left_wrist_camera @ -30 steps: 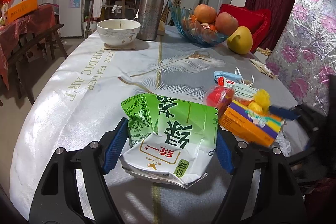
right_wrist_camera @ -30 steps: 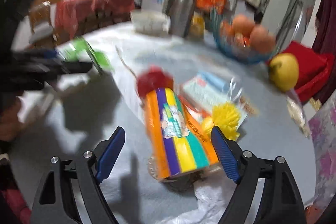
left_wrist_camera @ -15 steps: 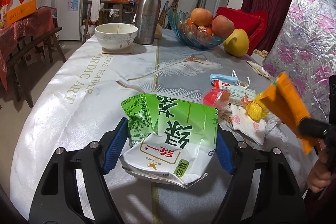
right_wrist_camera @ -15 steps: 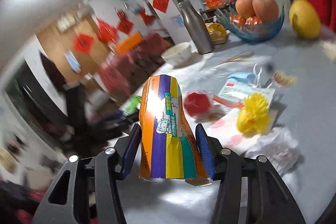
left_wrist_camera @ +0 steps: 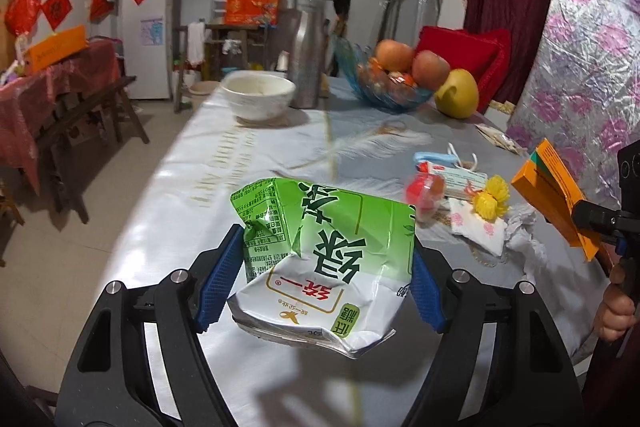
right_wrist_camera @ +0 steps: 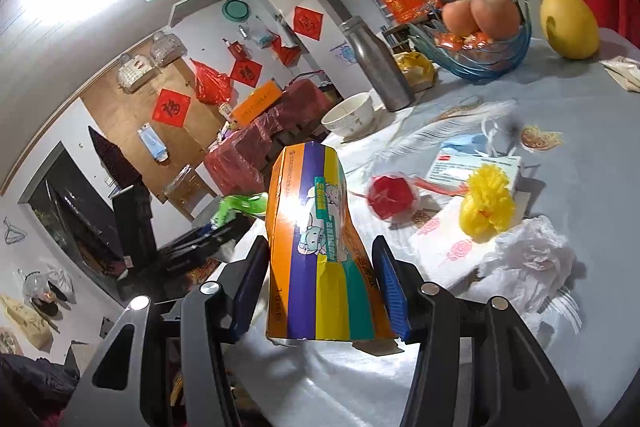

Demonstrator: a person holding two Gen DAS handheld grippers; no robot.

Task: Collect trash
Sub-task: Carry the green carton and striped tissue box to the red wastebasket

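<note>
My left gripper (left_wrist_camera: 326, 283) is clamped on a crushed green carton (left_wrist_camera: 324, 259), held over the table's (left_wrist_camera: 160, 211) near edge. My right gripper (right_wrist_camera: 322, 293) is clamped on a striped box (right_wrist_camera: 320, 247), lifted off the table. Left on the table, right side: red wrapper (right_wrist_camera: 390, 197), yellow pom (right_wrist_camera: 486, 205), napkin (right_wrist_camera: 444, 253), white bag (right_wrist_camera: 528, 259), mask (left_wrist_camera: 434, 158). No bin visible; can't tell where trash goes.

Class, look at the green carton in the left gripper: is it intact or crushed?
Crushed. The green carton is dented and creased between the left gripper's blue pads, its lower edge buckled.
</note>
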